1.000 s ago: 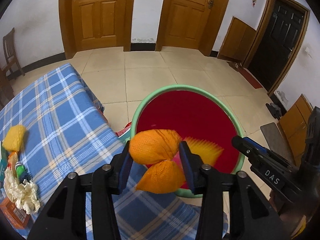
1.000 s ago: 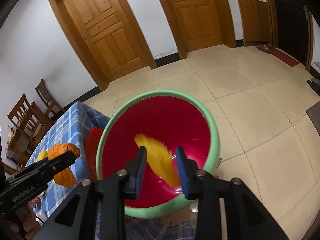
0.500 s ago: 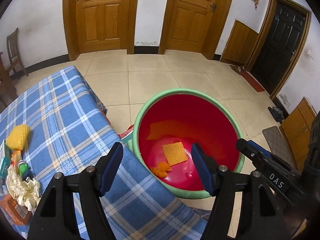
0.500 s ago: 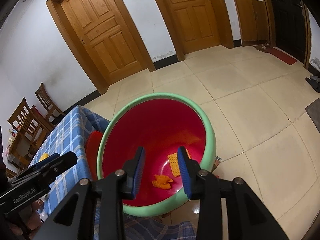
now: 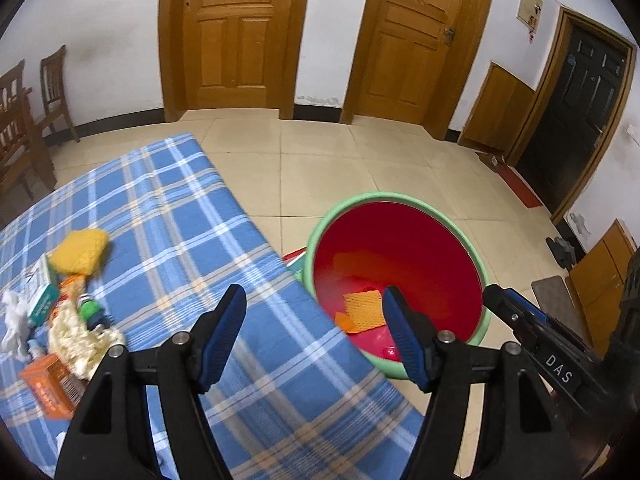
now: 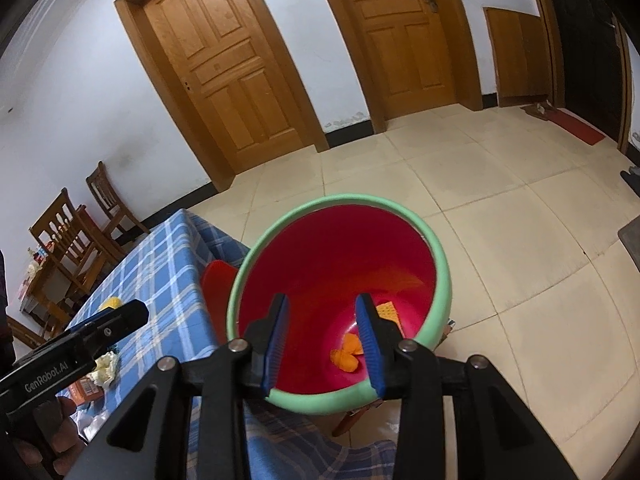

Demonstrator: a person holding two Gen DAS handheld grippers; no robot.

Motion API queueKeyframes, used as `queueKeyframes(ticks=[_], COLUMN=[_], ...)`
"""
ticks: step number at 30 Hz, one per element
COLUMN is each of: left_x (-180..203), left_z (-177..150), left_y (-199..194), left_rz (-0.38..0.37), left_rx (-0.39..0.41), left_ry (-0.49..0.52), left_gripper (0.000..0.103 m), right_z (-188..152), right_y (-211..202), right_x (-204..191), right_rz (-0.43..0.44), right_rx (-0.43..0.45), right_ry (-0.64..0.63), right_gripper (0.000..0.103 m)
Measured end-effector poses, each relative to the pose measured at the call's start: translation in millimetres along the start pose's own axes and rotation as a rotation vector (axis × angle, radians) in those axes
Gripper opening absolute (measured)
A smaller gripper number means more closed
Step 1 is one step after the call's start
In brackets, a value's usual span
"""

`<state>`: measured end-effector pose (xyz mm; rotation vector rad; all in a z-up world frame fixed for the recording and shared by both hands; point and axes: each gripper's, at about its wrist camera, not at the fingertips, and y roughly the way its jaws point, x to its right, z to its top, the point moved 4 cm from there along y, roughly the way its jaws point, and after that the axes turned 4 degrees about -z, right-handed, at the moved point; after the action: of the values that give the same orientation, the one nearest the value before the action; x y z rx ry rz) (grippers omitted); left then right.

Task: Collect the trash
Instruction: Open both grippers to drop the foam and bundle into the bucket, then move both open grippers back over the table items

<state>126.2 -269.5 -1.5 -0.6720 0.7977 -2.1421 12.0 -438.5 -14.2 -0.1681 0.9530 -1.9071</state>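
A red bin with a green rim [image 5: 478,264] [image 6: 442,268] stands on the floor by the table. In it lie an orange mesh bag [image 6: 346,354] [image 5: 344,320] and a flat yellow mesh piece [image 5: 364,310] [image 6: 390,312]. My left gripper [image 5: 314,330] is open and empty above the table's right edge. My right gripper [image 6: 322,338] is open and empty over the bin's near rim. More trash lies on the blue checked tablecloth [image 5: 172,216]: a yellow mesh wad [image 5: 80,250], crumpled cream paper [image 5: 82,338], a small green bottle [image 5: 90,310], an orange carton [image 5: 46,384], a white box [image 5: 38,288].
Wooden chairs [image 6: 76,236] stand behind the table at the left. Two wooden doors [image 5: 236,32] and a dark door [image 5: 580,120] line the walls. A red object [image 6: 216,280] sits between table and bin. Tiled floor [image 6: 520,240] lies beyond the bin.
My left gripper opened and dropped the orange mesh bag into the bin, then swung left toward the table. The yellow mesh piece fell from my right gripper into the bin.
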Motion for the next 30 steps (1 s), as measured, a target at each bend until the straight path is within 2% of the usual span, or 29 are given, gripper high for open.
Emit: queueKeyframes(ticks=[14, 30], left_x=[-50, -136], left_z=[-18, -50], left_y=[-48, -88], left_rz=[0.096, 0.254], left_rx=[0.047, 0.080], left_ry=[-0.097, -0.250], left_gripper=[0.070, 0.071], right_z=[-13, -40], right_y=[-14, -10], right_x=[-46, -101], right_rz=[0.086, 0.165], right_rx=[0.000, -0.053], right_ry=[-0.080, -0.183], right_gripper=[0.041, 0.043])
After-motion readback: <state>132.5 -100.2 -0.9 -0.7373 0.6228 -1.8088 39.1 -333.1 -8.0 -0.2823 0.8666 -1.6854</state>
